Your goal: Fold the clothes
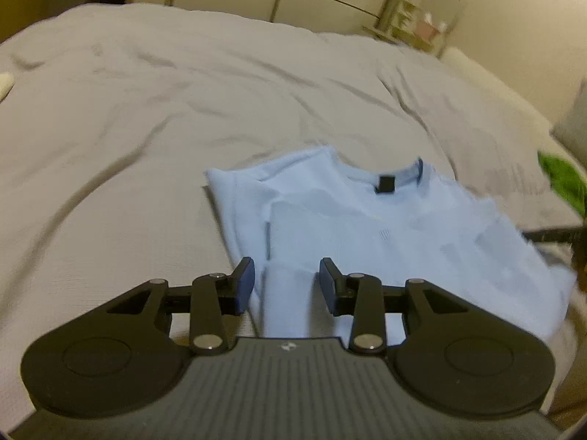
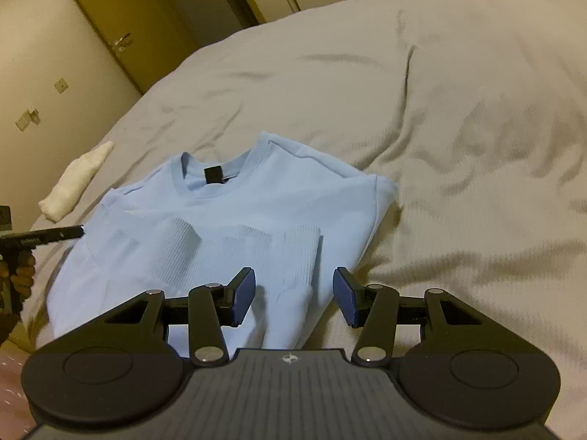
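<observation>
A light blue sweater [image 1: 385,227] lies on the grey bed [image 1: 146,110], sides and sleeves folded inward, collar with a black label at the far end. My left gripper [image 1: 287,281] is open just above the sweater's near left edge, a folded cuff between its blue pads. The sweater also shows in the right wrist view [image 2: 234,220]. My right gripper [image 2: 293,293] is open over the sweater's near right corner, a ribbed cuff between its pads. Neither gripper holds anything. The left gripper shows at the left edge of the right wrist view [image 2: 44,236].
A rolled white cloth [image 2: 77,179] lies on the bed [image 2: 440,128] left of the sweater. A green item [image 1: 565,179] sits at the bed's right edge. A door [image 2: 110,29] and wall stand beyond the bed. A glass shelf unit [image 1: 422,18] stands at the far right.
</observation>
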Action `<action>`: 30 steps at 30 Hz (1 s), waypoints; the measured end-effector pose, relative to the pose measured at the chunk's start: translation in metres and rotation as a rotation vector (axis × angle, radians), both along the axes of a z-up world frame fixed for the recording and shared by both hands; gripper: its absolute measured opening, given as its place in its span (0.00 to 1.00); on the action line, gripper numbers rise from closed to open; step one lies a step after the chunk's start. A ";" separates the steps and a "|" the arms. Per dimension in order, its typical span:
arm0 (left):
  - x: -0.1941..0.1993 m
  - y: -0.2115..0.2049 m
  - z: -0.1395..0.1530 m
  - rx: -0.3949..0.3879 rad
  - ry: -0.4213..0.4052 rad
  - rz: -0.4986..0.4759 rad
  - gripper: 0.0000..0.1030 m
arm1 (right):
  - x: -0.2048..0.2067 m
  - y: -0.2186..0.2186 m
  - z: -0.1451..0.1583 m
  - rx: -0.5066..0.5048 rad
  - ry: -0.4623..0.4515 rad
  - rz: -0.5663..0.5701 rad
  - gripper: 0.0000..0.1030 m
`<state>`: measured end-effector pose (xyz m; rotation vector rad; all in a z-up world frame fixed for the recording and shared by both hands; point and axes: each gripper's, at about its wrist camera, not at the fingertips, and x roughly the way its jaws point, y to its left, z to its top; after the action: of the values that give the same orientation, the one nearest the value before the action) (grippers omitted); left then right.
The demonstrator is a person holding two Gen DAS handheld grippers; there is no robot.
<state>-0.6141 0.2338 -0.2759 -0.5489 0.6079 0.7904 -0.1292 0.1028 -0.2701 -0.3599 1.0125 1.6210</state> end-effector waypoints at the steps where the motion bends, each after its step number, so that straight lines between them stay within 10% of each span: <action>1: 0.004 -0.003 -0.001 0.016 0.019 -0.015 0.29 | -0.001 -0.002 -0.001 -0.003 0.005 0.003 0.49; 11: 0.011 -0.011 -0.007 0.073 0.084 -0.055 0.25 | -0.003 -0.003 -0.007 -0.035 0.053 0.004 0.34; 13: 0.012 -0.016 -0.005 0.099 0.106 -0.056 0.10 | -0.010 -0.005 -0.004 -0.009 -0.003 0.001 0.26; 23: 0.005 -0.035 0.020 0.287 0.107 0.006 0.04 | -0.054 -0.038 0.063 0.344 -0.360 0.003 0.21; 30: 0.017 0.015 0.033 0.332 0.028 0.136 0.05 | -0.038 0.020 0.057 0.337 -0.476 -0.085 0.19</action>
<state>-0.5967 0.2491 -0.2432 -0.2761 0.4555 1.0059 -0.1677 0.1230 -0.2130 -0.4379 0.3833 1.4977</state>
